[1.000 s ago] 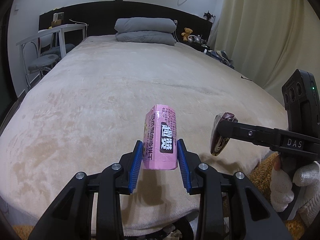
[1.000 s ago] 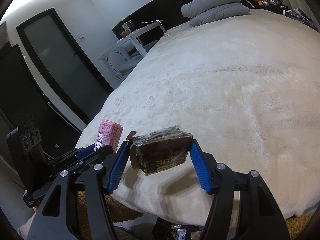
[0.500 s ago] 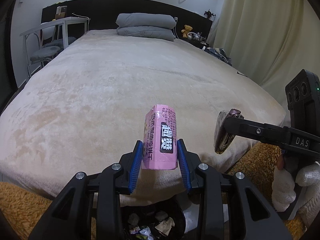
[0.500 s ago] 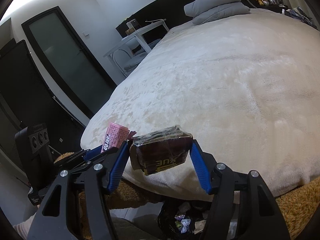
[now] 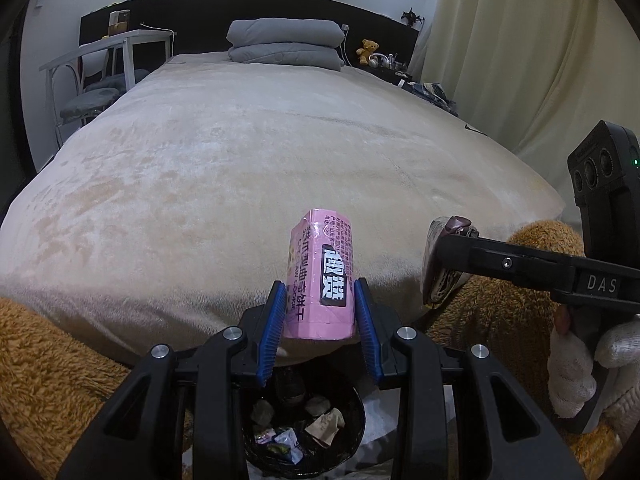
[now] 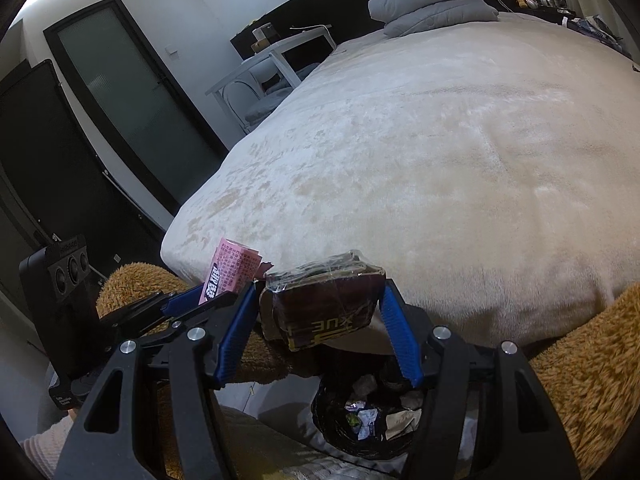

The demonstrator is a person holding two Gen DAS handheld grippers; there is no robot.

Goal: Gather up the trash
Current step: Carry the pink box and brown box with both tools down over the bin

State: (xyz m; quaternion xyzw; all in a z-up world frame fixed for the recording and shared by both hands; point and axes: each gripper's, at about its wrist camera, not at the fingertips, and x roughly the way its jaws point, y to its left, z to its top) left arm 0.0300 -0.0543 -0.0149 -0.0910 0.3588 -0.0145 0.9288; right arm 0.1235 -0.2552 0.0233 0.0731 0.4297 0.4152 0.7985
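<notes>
- Two big things frame the job: the bed (image 5: 248,168) spreads ahead of you, and the black-lined trash bin (image 5: 352,432) sits on the floor at its foot, already holding crumpled scraps.
- Your left hand-held gripper (image 5: 320,324) is clamped on the pink cookie pack (image 5: 322,280), held upright just above and behind the bin's mouth. Judging from this, bring it a little nearer over the opening before you part the fingers, so the pack falls inside instead of catching the rim.
- Your right hand-held gripper (image 6: 320,328) is clamped on the dark wrapped packet (image 6: 324,304), also hanging over the bin edge. Release one load at a time, since the two tools sit just beside each other and could knock.
- Brown fuzzy rug (image 5: 60,380) flanks the bin on both sides; a pack dropped wide probably lands there.
- Grey pillows (image 5: 284,46), a white side table (image 5: 120,40) and a small teddy bear (image 5: 368,50) stand well apart, no obstacle.
</notes>
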